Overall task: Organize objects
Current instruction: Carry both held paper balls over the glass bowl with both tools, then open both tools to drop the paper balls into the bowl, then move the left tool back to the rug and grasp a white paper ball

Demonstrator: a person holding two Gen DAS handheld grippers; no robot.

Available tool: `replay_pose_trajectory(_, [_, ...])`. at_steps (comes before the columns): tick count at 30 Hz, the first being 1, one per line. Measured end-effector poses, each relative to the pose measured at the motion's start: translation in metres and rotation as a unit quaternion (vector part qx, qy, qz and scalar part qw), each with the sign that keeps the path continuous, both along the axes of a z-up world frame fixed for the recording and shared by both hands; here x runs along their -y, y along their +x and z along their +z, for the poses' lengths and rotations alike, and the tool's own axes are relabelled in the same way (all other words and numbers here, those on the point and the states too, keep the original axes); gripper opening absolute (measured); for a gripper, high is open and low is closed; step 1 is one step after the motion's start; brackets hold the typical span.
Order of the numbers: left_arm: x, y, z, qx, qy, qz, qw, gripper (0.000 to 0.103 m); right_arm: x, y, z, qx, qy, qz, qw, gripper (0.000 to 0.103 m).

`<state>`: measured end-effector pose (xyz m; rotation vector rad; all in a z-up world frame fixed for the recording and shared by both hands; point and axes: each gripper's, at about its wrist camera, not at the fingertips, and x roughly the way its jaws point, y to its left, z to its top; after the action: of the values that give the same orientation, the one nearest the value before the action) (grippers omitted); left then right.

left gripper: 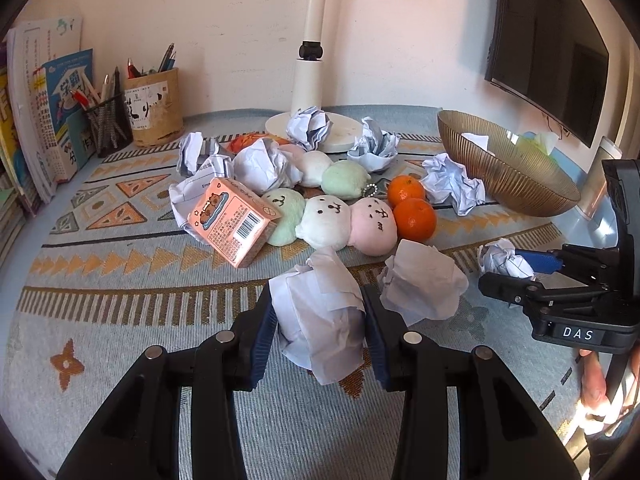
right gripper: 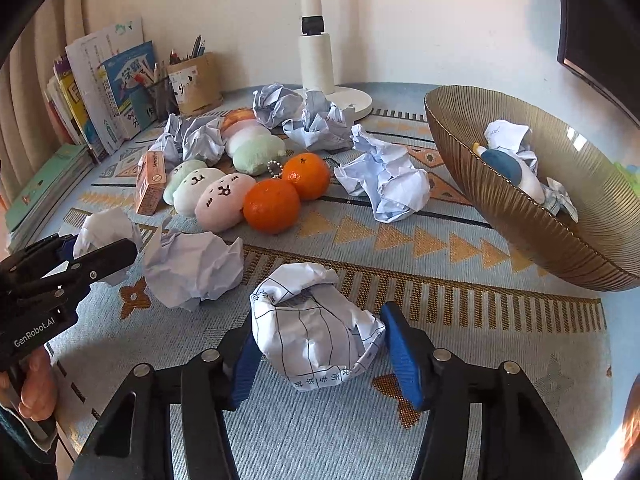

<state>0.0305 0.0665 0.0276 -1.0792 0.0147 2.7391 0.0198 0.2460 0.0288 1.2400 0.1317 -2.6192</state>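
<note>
My left gripper (left gripper: 318, 320) is shut on a crumpled white paper ball (left gripper: 320, 324) low over the patterned mat; it shows at the left of the right wrist view (right gripper: 100, 248). My right gripper (right gripper: 316, 344) has its blue pads on both sides of a crumpled paper ball with printed grid lines (right gripper: 316, 332), shut on it; it shows at the right of the left wrist view (left gripper: 516, 268). Another paper ball (left gripper: 424, 280) lies between them. Two oranges (left gripper: 414, 218), plush dumplings (left gripper: 340, 220) and an orange box (left gripper: 232, 220) sit behind.
A gold ribbed bowl (right gripper: 532, 220) at the right holds paper and a blue-white plush. A white lamp base (left gripper: 320, 132), pen cups (left gripper: 154, 108) and books (left gripper: 44, 112) stand at the back. Several more paper balls lie around the plush toys. A monitor (left gripper: 548, 48) hangs right.
</note>
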Motion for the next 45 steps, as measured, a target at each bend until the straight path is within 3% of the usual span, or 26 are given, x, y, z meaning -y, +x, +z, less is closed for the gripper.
replay_pose_trajectory(8, [-0.008, 0.0, -0.003, 0.002, -0.048, 0.015, 0.9987, 0.038, -0.001, 0.002, 0.001, -0.012, 0.008, -0.006, 1.0, 0.056])
replay_pose_trajectory(11, [-0.009, 0.0, -0.004, 0.001, -0.056, 0.017, 0.9983, 0.038, -0.008, 0.007, 0.008, -0.03, -0.016, -0.011, 0.999, 0.056])
replay_pose_trajectory(14, [-0.011, 0.005, 0.003, -0.02, -0.06, 0.025, 0.9977, 0.038, -0.025, 0.021, 0.024, -0.058, -0.072, -0.009, 0.996, 0.056])
replay_pose_trajectory(16, [-0.01, 0.009, 0.022, -0.046, -0.046, 0.024, 0.9976, 0.038, -0.042, 0.029, 0.043, -0.079, -0.079, -0.021, 0.994, 0.056])
replay_pose_trajectory(19, [-0.02, 0.0, 0.067, -0.073, -0.011, -0.005, 0.9973, 0.038, -0.075, 0.04, 0.095, -0.145, -0.068, -0.076, 0.984, 0.056])
replay_pose_trajectory(22, [-0.055, -0.02, 0.112, -0.098, 0.029, -0.057, 0.9931, 0.038, -0.116, 0.044, 0.146, -0.202, -0.082, -0.161, 0.963, 0.056])
replay_pose_trajectory(24, [-0.086, -0.039, 0.132, -0.093, 0.058, -0.097, 0.9893, 0.038, -0.141, 0.038, 0.163, -0.218, -0.092, -0.212, 0.948, 0.056])
replay_pose_trajectory(27, [-0.135, -0.075, 0.136, -0.068, 0.077, -0.134, 0.9856, 0.038, -0.171, 0.015, 0.159, -0.196, -0.095, -0.266, 0.939, 0.056])
replay_pose_trajectory(32, [-0.191, -0.116, 0.105, -0.018, 0.087, -0.16, 0.983, 0.038, -0.196, -0.019, 0.127, -0.149, -0.094, -0.278, 0.944, 0.056])
replay_pose_trajectory(34, [-0.203, -0.122, 0.095, -0.018, 0.086, -0.16, 0.9832, 0.046, -0.2, -0.026, 0.119, -0.14, -0.094, -0.276, 0.946, 0.063])
replay_pose_trajectory(35, [-0.206, -0.123, 0.093, -0.021, 0.086, -0.156, 0.9837, 0.056, -0.202, -0.026, 0.117, -0.142, -0.095, -0.274, 0.946, 0.073])
replay_pose_trajectory(36, [-0.206, -0.124, 0.093, -0.022, 0.087, -0.155, 0.9838, 0.076, -0.203, -0.025, 0.116, -0.145, -0.093, -0.276, 0.945, 0.079])
replay_pose_trajectory(38, [-0.201, -0.121, 0.095, -0.03, 0.099, -0.155, 0.9825, 0.092, -0.203, -0.019, 0.114, -0.151, -0.087, -0.276, 0.945, 0.08])
replay_pose_trajectory(45, [-0.132, -0.084, 0.126, -0.08, 0.118, -0.116, 0.983, 0.092, -0.17, 0.006, 0.132, -0.171, -0.093, -0.222, 0.956, 0.08])
